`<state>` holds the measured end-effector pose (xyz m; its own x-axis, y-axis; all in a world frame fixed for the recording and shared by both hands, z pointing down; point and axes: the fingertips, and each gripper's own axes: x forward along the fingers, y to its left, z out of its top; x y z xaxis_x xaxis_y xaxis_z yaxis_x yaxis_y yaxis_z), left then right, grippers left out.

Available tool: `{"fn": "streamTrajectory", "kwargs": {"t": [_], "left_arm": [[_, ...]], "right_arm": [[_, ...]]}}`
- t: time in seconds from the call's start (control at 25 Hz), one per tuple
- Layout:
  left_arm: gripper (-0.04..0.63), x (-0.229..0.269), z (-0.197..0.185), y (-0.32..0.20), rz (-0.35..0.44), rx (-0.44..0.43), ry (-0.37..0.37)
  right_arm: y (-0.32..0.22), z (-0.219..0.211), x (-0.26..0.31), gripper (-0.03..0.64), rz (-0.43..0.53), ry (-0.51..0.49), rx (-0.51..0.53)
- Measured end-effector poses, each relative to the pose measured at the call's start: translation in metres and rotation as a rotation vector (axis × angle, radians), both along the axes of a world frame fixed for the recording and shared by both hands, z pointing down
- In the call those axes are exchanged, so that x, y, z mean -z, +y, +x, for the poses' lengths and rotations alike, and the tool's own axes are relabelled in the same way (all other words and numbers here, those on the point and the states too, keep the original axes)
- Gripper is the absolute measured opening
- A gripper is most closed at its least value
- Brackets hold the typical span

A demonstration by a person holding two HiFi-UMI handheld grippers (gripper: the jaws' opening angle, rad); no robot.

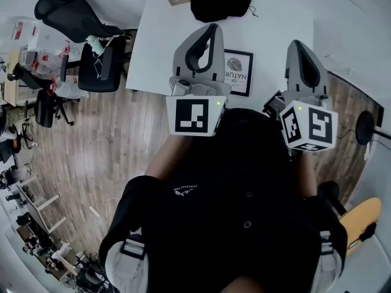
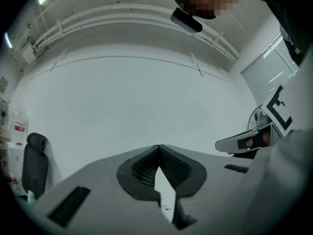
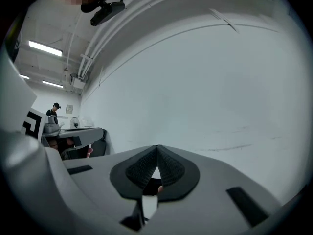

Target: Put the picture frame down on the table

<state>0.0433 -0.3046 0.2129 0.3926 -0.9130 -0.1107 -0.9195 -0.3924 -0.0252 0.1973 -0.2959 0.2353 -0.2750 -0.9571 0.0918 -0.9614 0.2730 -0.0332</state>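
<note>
Office chair seen left of white table. Left gripper held over near table edge, jaws pressed together, nothing gripped. Picture frame laid on table just right of it, left edge hidden behind gripper, touched by neither gripper. Black bag set at far table edge. Right gripper held right of frame, jaws likewise closed, empty.
</note>
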Motion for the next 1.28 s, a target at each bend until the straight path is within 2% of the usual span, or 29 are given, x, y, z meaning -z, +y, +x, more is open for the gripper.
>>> {"fn": "streamTrajectory", "kwargs": {"t": [0.28, 1.28], "left_arm": [[0.008, -0.001, -0.002, 0.002, 0.005, 0.006, -0.028], [0.008, -0.010, -0.019, 0.012, -0.004, 0.044, -0.010]], "right_arm": [[-0.002, 0.007, 0.023, -0.002, 0.066, -0.011, 0.004], [0.009, -0.010, 0.008, -0.002, 0.046, -0.003, 0.045]]}}
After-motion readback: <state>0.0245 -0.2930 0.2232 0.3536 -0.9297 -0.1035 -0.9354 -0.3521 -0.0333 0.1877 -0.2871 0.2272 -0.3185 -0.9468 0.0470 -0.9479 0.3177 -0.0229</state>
